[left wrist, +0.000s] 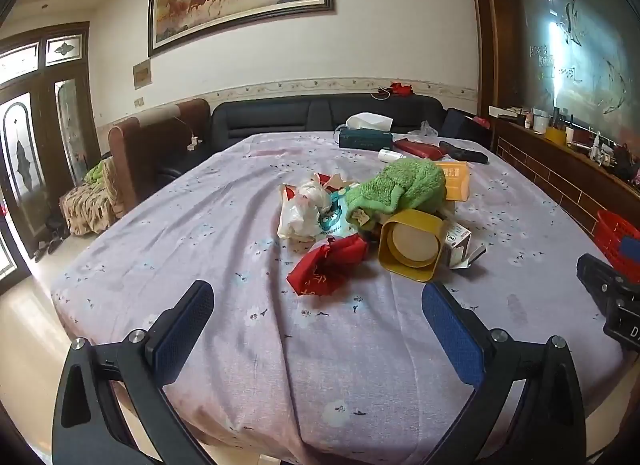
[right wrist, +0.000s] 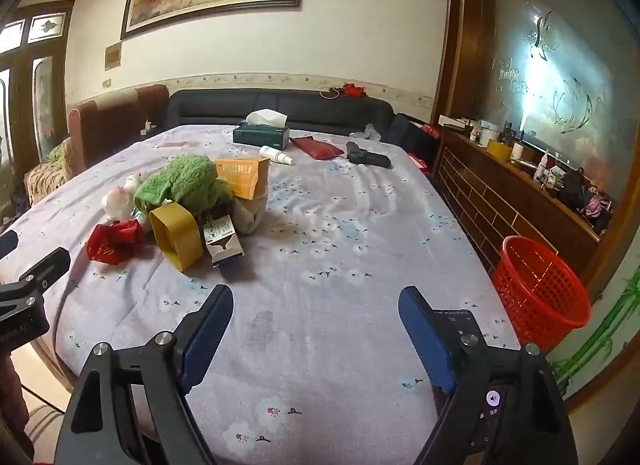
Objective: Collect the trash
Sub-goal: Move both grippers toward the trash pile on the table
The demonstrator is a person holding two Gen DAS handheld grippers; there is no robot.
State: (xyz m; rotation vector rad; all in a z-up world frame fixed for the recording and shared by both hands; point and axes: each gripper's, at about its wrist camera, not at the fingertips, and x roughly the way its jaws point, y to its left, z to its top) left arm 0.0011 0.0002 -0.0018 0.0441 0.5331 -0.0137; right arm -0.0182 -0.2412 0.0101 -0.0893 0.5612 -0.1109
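Observation:
A pile of trash lies mid-table on the lilac cloth: a crumpled red wrapper [left wrist: 326, 265] [right wrist: 114, 243], a yellow square container [left wrist: 412, 245] [right wrist: 176, 235] on its side, a small white carton [left wrist: 460, 245] [right wrist: 222, 241], a white plastic bag [left wrist: 304, 209], a green towel [left wrist: 400, 185] [right wrist: 182, 181] and an orange box [left wrist: 454, 181] [right wrist: 242, 177]. My left gripper [left wrist: 318, 305] is open and empty just short of the red wrapper. My right gripper [right wrist: 316, 311] is open and empty over bare cloth, right of the pile.
A red mesh basket [right wrist: 540, 289] [left wrist: 616, 237] stands off the table's right edge. At the far end lie a green tissue box [right wrist: 262, 133], a white bottle [right wrist: 276, 155], a red pouch [right wrist: 316, 147] and a black toy gun [right wrist: 366, 157]. Sofas stand behind the table; a shelf runs along the right.

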